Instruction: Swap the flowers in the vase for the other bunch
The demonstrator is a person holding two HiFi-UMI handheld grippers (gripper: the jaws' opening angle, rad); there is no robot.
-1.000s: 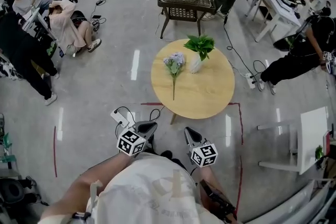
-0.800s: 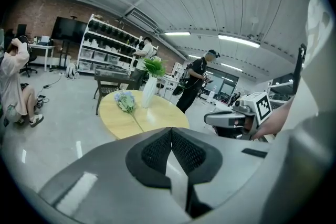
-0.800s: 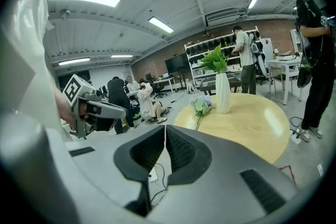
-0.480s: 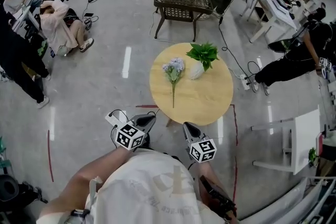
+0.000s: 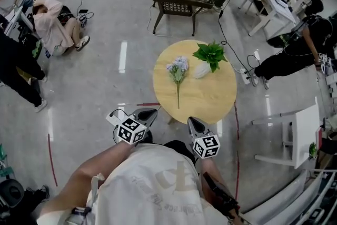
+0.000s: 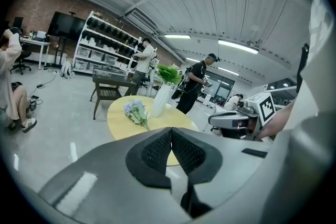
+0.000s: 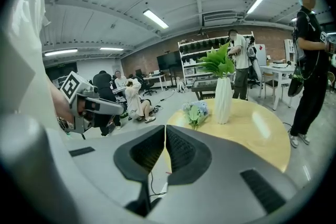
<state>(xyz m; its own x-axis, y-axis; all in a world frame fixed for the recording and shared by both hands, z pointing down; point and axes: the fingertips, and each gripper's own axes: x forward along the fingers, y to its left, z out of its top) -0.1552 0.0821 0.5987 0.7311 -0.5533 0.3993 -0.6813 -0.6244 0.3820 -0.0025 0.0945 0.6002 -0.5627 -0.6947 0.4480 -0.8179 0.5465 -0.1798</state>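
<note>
No legible text anywhere.

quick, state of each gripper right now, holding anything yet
Left gripper: closed, nothing between its jaws.
Right gripper: closed, nothing between its jaws.

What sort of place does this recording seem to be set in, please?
Most likely an open-plan lab or workshop office: a brick wall with stocked shelving, white desks, and cables trailing over the bare floor around the round wooden table.
</note>
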